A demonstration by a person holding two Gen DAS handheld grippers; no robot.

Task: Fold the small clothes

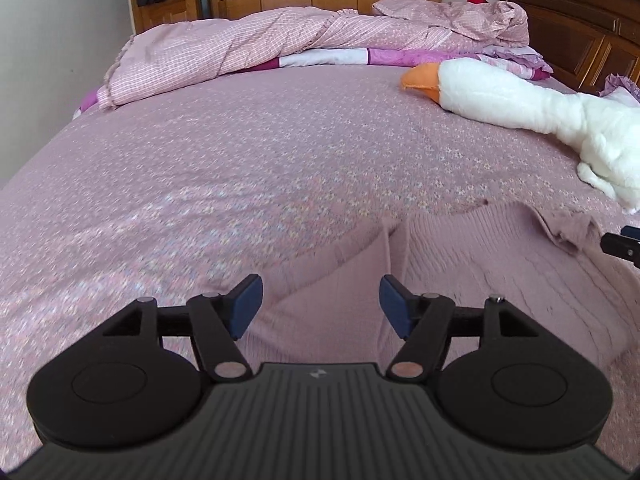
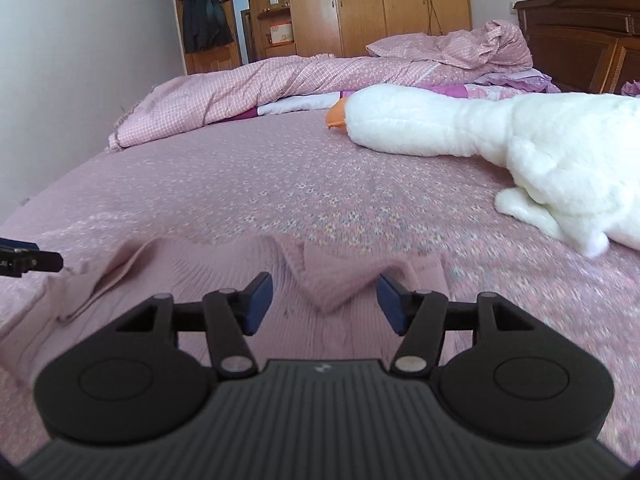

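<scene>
While I look along my left claw, its two blue pads stand wide apart with nothing between them, so it is released. Under and ahead of it lies the pink knitted sweater, spread on the bed, whose sheet is pink with small flowers. A folded sleeve of the sweater runs up between the pads, below them. The sweater's far edge is rumpled toward the white plush goose, which lies beyond the sweater with its orange beak pointing away from the headboard. Just beside that rumpled edge, the tip of my right claw pokes in. Beyond the goose, a pink checked quilt is bunched along the far side of the bed.

From the right wrist view, my right claw is likewise released, pads spread and empty. The sweater lies beneath it, with a pointed fold of knit between the pads and lower than them. The goose lies beyond the sweater, apart from it. The tip of my left claw shows at the sweater's edge farthest from the goose. Past the quilt stands a wooden wardrobe.
</scene>
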